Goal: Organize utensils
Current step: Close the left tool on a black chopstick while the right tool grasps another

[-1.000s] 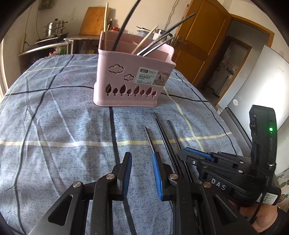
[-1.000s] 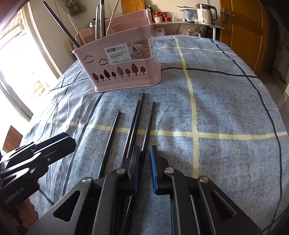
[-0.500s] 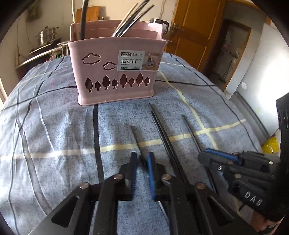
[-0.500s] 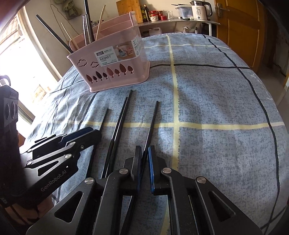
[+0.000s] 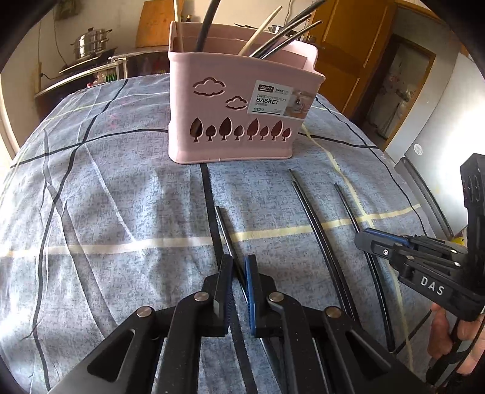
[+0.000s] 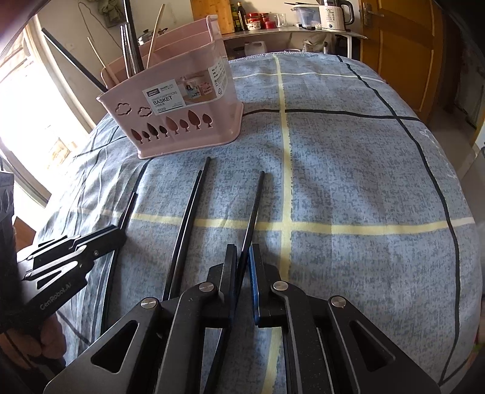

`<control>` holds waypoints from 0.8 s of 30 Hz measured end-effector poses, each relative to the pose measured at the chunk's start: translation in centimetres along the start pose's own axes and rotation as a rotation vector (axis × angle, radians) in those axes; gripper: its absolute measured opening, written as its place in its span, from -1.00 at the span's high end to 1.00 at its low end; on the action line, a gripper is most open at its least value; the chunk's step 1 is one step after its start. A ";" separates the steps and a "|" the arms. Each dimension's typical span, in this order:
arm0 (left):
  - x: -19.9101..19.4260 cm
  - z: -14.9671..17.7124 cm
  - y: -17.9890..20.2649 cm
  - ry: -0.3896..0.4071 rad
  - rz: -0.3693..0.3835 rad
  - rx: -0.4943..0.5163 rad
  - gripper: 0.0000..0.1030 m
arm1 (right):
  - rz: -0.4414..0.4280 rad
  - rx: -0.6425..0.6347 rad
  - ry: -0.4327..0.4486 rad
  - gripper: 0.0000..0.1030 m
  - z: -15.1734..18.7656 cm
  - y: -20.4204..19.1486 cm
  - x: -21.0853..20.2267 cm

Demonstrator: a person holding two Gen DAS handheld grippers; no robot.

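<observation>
A pink utensil basket point(image 5: 239, 121) point(image 6: 182, 121) stands on the blue checked cloth with several chopsticks upright in it. My left gripper point(image 5: 238, 260) point(image 6: 121, 232) is shut on a dark chopstick point(image 5: 222, 224) point(image 6: 129, 209) whose tip points toward the basket. Over to the right, my right gripper point(image 6: 242, 250) point(image 5: 362, 238) is shut on another dark chopstick point(image 6: 256, 203) point(image 5: 345, 203). Between the two grippers a pair of dark chopsticks point(image 5: 306, 209) point(image 6: 189, 212) lies side by side on the cloth.
The cloth-covered table point(image 5: 106, 197) drops away at its right edge beside a grey appliance point(image 5: 424, 188). A steel pot point(image 5: 91, 42) sits on a counter behind, a kettle point(image 6: 333, 13) on a shelf. A hand point(image 5: 439, 333) holds the right gripper's handle.
My left gripper's jaws have come together from open onto the leftmost chopstick, and it has shifted left so the basket sits more centred. The right gripper stays shut on its chopstick.
</observation>
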State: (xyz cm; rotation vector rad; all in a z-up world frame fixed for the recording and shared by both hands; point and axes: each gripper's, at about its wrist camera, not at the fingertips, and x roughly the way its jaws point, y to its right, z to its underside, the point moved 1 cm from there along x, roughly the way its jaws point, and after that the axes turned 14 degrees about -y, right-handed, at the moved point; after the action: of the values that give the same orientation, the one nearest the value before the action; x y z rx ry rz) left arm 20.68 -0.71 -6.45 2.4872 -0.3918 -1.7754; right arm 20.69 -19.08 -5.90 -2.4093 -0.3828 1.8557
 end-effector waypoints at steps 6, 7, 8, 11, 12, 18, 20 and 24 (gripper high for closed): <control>0.3 -0.1 -0.3 0.004 0.013 -0.032 0.82 | 0.027 -0.011 -0.010 0.83 -1.1 -0.4 0.5; 0.5 -0.2 0.0 0.006 0.009 -0.035 0.82 | 0.028 -0.012 -0.007 0.83 -1.2 -0.4 0.6; 0.5 -0.2 0.1 0.008 -0.001 -0.033 0.82 | 0.023 -0.007 -0.004 0.83 -1.2 -0.4 0.6; 0.7 -0.2 0.6 0.013 -0.025 -0.021 0.82 | 0.015 0.001 0.000 0.85 -1.3 -0.3 0.6; 0.7 -0.3 0.7 0.012 -0.033 -0.015 0.82 | 0.013 0.001 0.000 0.86 -1.3 -0.2 0.6; 0.4 -0.7 0.1 -0.011 0.017 -0.042 0.87 | -0.045 0.013 0.001 0.90 -1.4 0.1 0.1; -0.3 -0.8 -0.1 0.004 0.020 -0.046 0.88 | -0.059 0.007 0.022 0.90 -1.2 0.0 -0.7; -2.3 -1.1 -0.1 0.040 0.035 -0.037 0.90 | -0.075 -0.007 0.061 0.90 -1.2 -0.4 -2.5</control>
State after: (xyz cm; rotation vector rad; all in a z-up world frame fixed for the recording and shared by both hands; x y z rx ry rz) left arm 21.03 -0.21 -3.95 2.4707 -0.3934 -1.7013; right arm 21.19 -19.20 -3.18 -2.4143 -0.4684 1.7494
